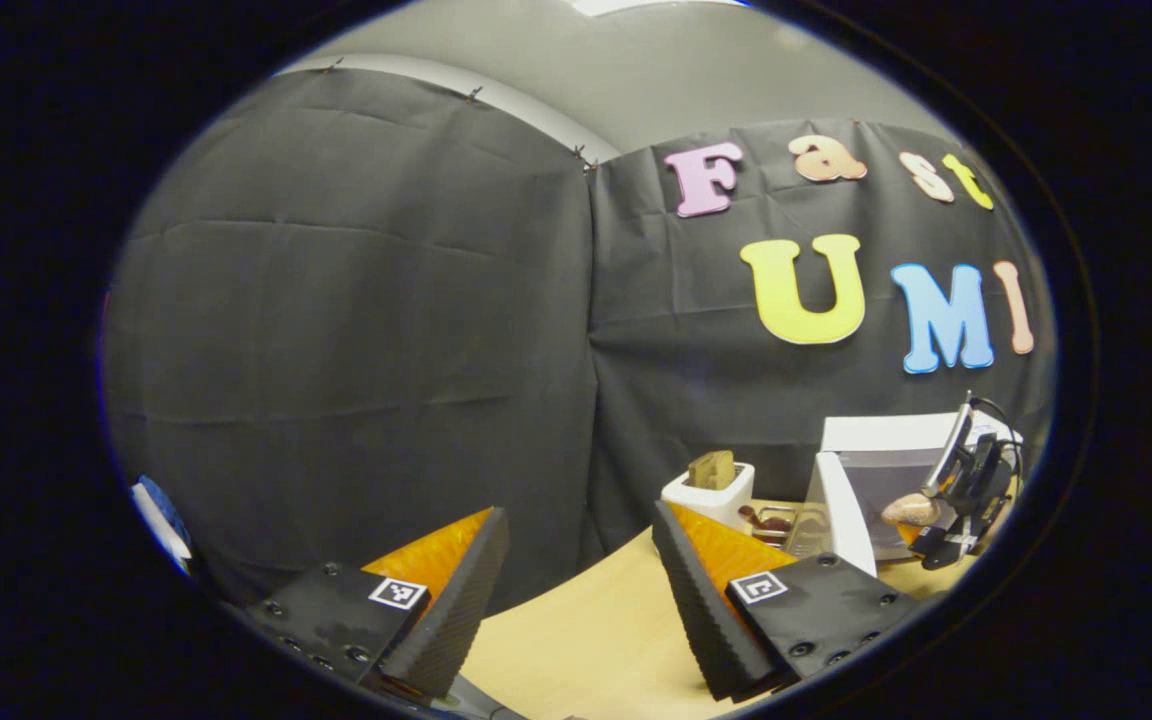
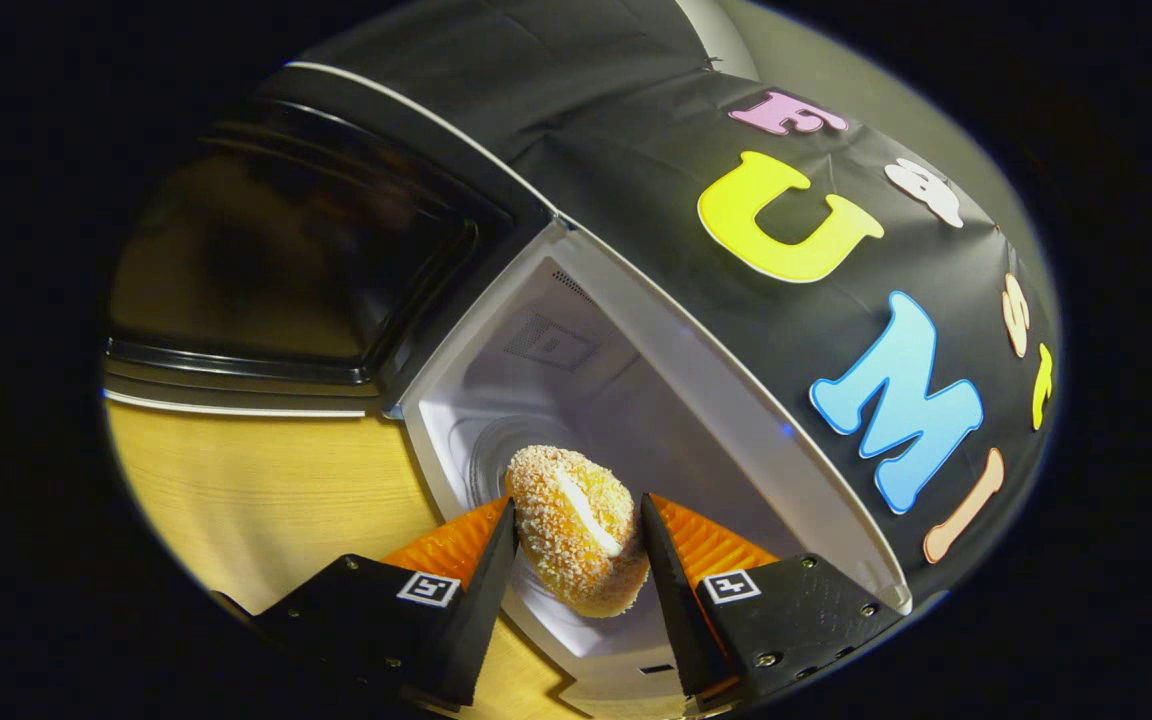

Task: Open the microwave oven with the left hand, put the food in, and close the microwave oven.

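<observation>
Because the bun (image 2: 576, 540) is crumb-coated with a cream-filled slit, I judge it light, soft and easily crushed; best held across its sides with gentle pressure. In the right gripper view it sits low centre, pinched between both fingers of the right gripper (image 2: 576, 560), at the mouth of the open microwave (image 2: 536, 360). The door (image 2: 286, 270) is swung to the upper left. In the left gripper view, the left gripper (image 1: 576, 580) stands spread wide with nothing between its fingers, above the table (image 1: 586, 640).
</observation>
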`<state>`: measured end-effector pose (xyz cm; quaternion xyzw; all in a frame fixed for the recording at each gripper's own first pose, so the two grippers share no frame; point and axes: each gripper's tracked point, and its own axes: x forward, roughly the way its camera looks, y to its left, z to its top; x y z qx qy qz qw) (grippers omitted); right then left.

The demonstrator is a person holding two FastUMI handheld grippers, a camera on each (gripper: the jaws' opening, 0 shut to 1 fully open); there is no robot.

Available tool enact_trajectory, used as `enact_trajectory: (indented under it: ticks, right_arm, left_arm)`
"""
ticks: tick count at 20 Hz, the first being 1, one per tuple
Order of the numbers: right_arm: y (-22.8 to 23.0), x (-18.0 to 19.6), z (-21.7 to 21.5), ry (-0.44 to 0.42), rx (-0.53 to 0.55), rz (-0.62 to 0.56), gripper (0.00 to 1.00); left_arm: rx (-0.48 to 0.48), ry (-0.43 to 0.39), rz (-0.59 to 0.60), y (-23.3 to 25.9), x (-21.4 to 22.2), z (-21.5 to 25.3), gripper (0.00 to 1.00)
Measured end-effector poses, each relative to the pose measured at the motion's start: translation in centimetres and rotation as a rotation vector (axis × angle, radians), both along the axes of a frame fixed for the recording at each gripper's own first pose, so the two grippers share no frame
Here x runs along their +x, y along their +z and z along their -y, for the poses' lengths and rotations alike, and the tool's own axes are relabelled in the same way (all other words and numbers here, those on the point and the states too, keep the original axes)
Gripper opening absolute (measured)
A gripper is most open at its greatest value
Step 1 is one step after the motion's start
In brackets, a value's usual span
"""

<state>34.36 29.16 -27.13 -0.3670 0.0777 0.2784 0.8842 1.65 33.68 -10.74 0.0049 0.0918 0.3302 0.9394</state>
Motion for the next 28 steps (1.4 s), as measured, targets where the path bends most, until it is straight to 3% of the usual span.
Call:
enact_trajectory:
  ticks: [8,12,13,20,28]
  right_arm:
    - [-3.3,3.2,-1.4,-0.020,-0.052,-0.013,0.74]
    - [-1.6,2.3,-1.2,-0.026,-0.043,0.004,0.82]
    - [-1.1,2.5,-1.3,-0.034,-0.032,0.006,0.96]
    - [5.0,-2.6,-0.7,-0.065,0.165,-0.029,0.96]
    - [13.9,-9.3,3.4,-0.120,0.366,0.002,0.97]
  left_arm:
    - [0.013,-0.001,-0.057,-1.6,0.4,-0.7,0.94]
    - [-0.019,-0.012,-0.060,-3.0,0.5,-0.9,0.94]
    - [-0.024,-0.021,-0.061,-3.6,0.9,-0.8,0.94]
    - [-0.054,-0.110,-0.091,-8.0,3.0,0.7,0.94]
    - [-0.130,-0.225,-0.176,-14.4,3.8,4.4,0.94]
